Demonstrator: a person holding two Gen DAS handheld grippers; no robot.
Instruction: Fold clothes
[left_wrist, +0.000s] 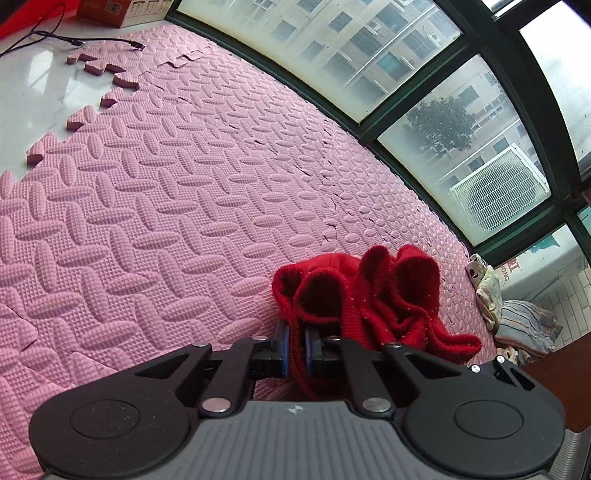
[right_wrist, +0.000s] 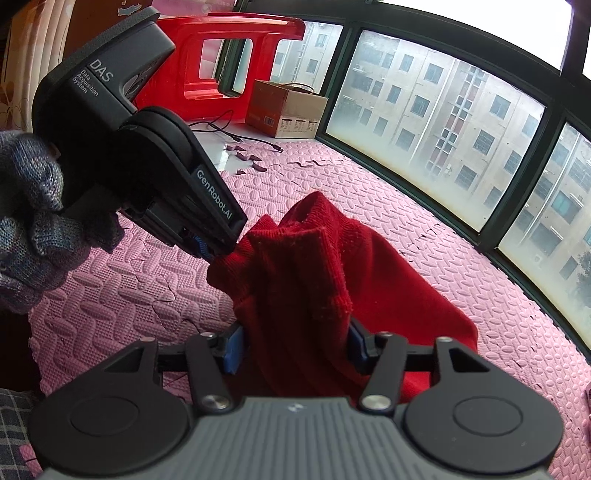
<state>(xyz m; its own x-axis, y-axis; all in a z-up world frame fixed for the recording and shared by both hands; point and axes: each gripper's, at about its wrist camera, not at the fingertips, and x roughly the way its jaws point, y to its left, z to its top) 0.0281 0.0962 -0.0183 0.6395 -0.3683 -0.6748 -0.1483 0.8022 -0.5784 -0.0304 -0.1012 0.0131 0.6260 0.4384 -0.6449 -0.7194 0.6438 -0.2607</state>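
- Claws first: clamping the left gripper tight on a thin fold of the red knitted garment, with the blue pads nearly meeting and only knit between them.
- Catching the same pinch from the right wrist view too, with a grey knit-gloved hand wrapped round the handle behind it.
- Keeping the right gripper spread wide around a thick bunch of the same cloth. Honestly not managing to tell whether it's squeezing that wad or just framing it.
- Holding the garment bunched up in a peak between both grippers, lower part trailing down onto the pink embossed foam puzzle mat, over on the side nearer the dark-framed window.
- Guessing at the step: sorting out grips and hunting for proper edges, not actually folding yet, going by zero flat cloth anywhere.
- Next up, probably: drawing the two grippers apart to stretch the knit out, then laying it flat on the open stretch of mat before trying any crease.
- Worth watching for: that skinny left pinch slipping off stretchy knit. Probably also needing a single edge on the right instead of a whole wad.
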